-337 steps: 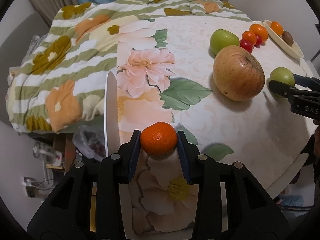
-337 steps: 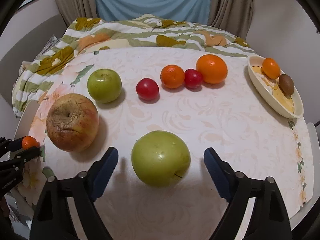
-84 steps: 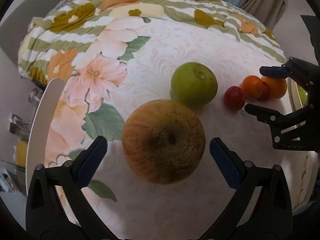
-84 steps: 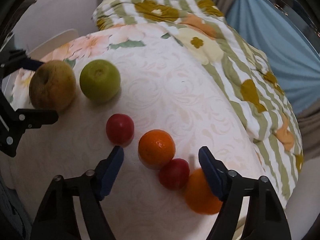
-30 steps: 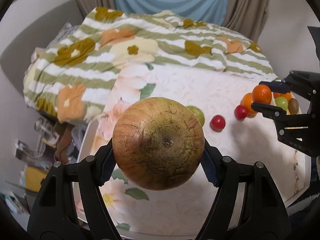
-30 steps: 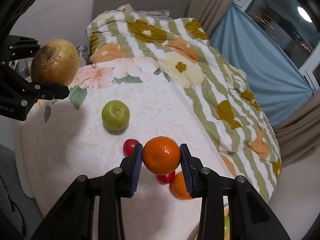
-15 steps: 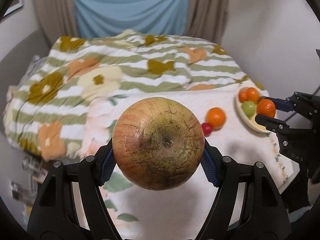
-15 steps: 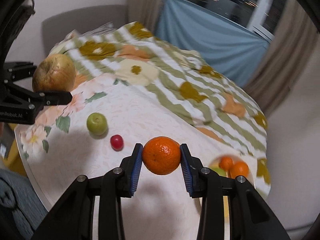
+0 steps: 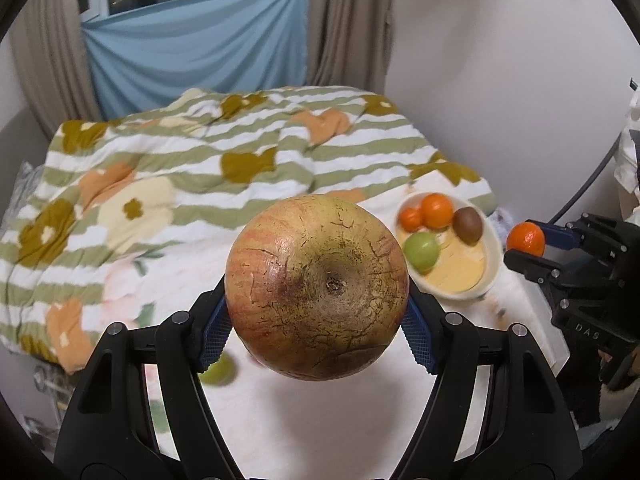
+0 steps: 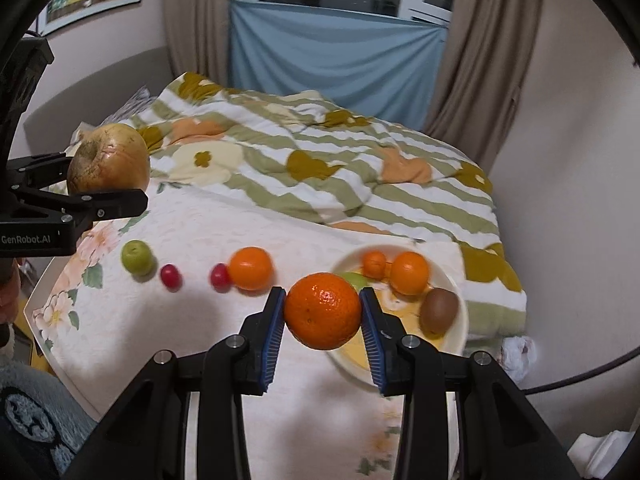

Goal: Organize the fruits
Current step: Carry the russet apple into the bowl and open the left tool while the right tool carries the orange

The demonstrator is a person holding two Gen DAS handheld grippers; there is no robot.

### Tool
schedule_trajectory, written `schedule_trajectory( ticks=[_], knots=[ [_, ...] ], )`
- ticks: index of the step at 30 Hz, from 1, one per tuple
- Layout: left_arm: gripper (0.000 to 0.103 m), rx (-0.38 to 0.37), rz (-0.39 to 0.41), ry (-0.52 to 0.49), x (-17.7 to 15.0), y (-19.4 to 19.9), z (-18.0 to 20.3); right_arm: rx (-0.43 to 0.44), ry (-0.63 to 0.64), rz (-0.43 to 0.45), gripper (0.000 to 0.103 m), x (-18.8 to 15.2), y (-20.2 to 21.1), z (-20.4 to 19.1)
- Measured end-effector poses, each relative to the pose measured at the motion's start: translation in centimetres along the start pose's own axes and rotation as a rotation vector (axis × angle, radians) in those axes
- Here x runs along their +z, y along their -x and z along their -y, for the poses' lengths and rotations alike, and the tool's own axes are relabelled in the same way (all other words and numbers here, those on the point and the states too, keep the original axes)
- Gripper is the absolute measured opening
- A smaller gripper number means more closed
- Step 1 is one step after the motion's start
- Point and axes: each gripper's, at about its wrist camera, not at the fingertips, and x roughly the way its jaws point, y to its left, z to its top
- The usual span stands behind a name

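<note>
My left gripper is shut on a large cracked red-yellow apple and holds it high above the table; it also shows in the right wrist view. My right gripper is shut on an orange mandarin, held in the air near the cream plate; the mandarin also shows in the left wrist view. The plate holds two orange fruits, a green apple and a kiwi.
On the floral tablecloth lie a green apple, two red tomatoes and an orange. A striped flowered quilt lies behind the table. The wall stands to the right.
Both grippers have swung to face the plate while holding their fruit. The plate now sits closer in both views.
</note>
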Motion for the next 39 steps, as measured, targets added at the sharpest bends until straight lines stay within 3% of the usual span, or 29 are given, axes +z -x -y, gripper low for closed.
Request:
schedule_trajectory(
  ticks=[9, 25, 39],
  knots=[
    [0.080, -0.066, -0.050, -0.027, 2.5, -5.3, 7.9, -0.007, -0.077, -0.014, 0.034, -1.3, -0.8, 7.6],
    [0.080, -0.121, -0.221, -0.086, 2.5, -17.0, 18.1, 0.004, -0.158, -0.083, 0.034, -5.0, -5.6, 17.2],
    [0.082, -0.132, -0.294, -0.164, 1.2, -21.0, 21.2, -0.019, -0.215, -0.121, 0.034, -6.9, -7.0, 20.0]
  ],
)
